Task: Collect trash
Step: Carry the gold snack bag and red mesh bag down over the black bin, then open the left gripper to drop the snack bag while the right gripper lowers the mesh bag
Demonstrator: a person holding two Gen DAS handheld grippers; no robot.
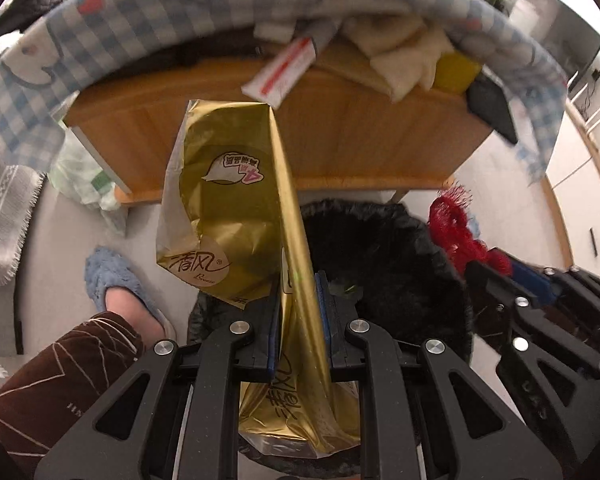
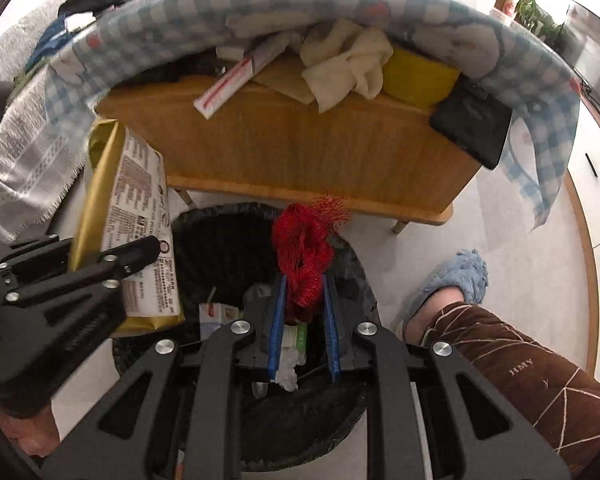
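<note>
My left gripper [image 1: 300, 292] is shut on a gold plastic wrapper [image 1: 228, 200] that stands up between its blue pads, above the left rim of a black-lined trash bin [image 1: 384, 256]. In the right wrist view the same wrapper [image 2: 140, 232] and left gripper [image 2: 112, 260] show at the left. My right gripper [image 2: 304, 296] is shut on a wad of red mesh netting [image 2: 304, 256], held over the open trash bin [image 2: 220, 248]. The red netting [image 1: 456, 228] also appears at the right of the left wrist view. Cartons and paper scraps [image 2: 216, 316] lie inside the bin.
A low wooden table [image 2: 312, 152] stands behind the bin, draped with a blue checked cloth [image 2: 260, 12] and carrying rags, a yellow sponge [image 2: 416, 76], a black pouch and a red-striped white packet [image 2: 236, 80]. A person's blue slippers [image 2: 460, 276] and brown trouser legs flank the bin.
</note>
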